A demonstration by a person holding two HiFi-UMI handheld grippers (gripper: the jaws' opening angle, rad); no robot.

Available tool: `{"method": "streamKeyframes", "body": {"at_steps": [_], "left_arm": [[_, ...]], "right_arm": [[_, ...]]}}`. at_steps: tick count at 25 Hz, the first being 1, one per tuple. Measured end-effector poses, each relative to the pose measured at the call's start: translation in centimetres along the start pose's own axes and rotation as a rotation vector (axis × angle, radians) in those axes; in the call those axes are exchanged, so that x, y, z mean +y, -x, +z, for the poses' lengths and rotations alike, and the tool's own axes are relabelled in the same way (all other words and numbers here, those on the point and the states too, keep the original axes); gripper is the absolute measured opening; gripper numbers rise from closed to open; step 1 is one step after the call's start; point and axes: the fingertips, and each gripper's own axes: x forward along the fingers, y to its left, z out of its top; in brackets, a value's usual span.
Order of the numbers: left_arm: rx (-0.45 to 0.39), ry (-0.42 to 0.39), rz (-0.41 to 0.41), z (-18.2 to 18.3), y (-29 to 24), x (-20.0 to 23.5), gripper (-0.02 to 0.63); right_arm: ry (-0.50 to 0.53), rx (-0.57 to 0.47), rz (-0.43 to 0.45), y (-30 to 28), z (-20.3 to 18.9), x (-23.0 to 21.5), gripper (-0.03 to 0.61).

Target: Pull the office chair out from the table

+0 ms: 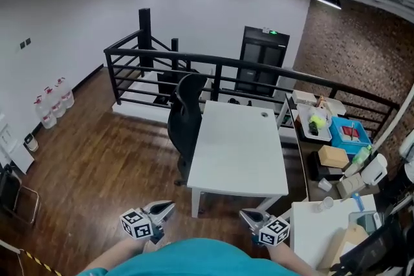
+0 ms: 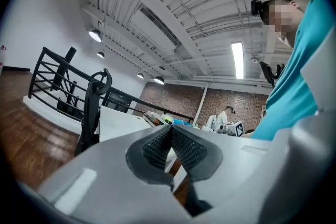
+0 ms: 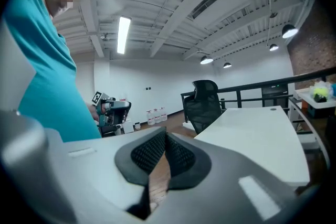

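Observation:
A black office chair [image 1: 185, 118] stands pushed in at the left side of the white table [image 1: 240, 150], its back toward the railing. It also shows in the left gripper view as a dark chair [image 2: 93, 113] and in the right gripper view as the chair [image 3: 203, 105]. My left gripper [image 1: 167, 209] and right gripper [image 1: 248, 216] hang low in front of me, well short of the table's near end. Both are shut with nothing between the pads. The left gripper [image 2: 169, 134] and the right gripper [image 3: 164, 140] point roughly level.
A black railing [image 1: 213, 77] runs behind the table. Right of the table stand a cluttered shelf with a blue bin [image 1: 349, 134] and a second white desk [image 1: 323, 229]. Water bottles [image 1: 55, 100] line the left wall. Wooden floor [image 1: 97, 165] spreads to the left.

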Motion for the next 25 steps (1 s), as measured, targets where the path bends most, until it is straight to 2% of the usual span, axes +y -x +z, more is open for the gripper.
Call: {"method": "streamKeyframes", "body": {"at_steps": [3,5,9,14,17,20,25], "left_arm": [[-0.022,0.018,-0.006,-1.2,-1.6,3.4,0.020],[-0.028,0.017,-0.017,-1.1,-1.9,6.3,0.019],[-0.023,-0.013,-0.070,1.6,-2.1,11.8,0.020],[0.005,-0.057,-0.129,4.8,-1.9,18.3,0.020],[0.022,-0.081,-0.118,5.7,-2.9,21.5,0.019],[0.014,-0.065,-0.080,6.4,-3.5,23.6,0.020],[-0.009,-0.046,0.050,7.6,-4.3,26.9,0.019]], "right_arm": [[0.008,0.008,-0.030,-1.4,-1.0,-3.4,0.000],[0.017,0.003,-0.048,-3.5,-0.3,-4.6,0.000],[0.068,0.007,-0.081,-9.3,2.9,-5.6,0.000],[0.091,0.000,-0.108,-17.8,4.5,-7.2,0.005],[0.125,0.036,-0.055,-22.7,4.4,-8.1,0.045],[0.180,0.076,0.017,-26.9,4.7,-9.5,0.088],[0.212,0.103,0.146,-34.8,4.5,-13.6,0.170]]}}
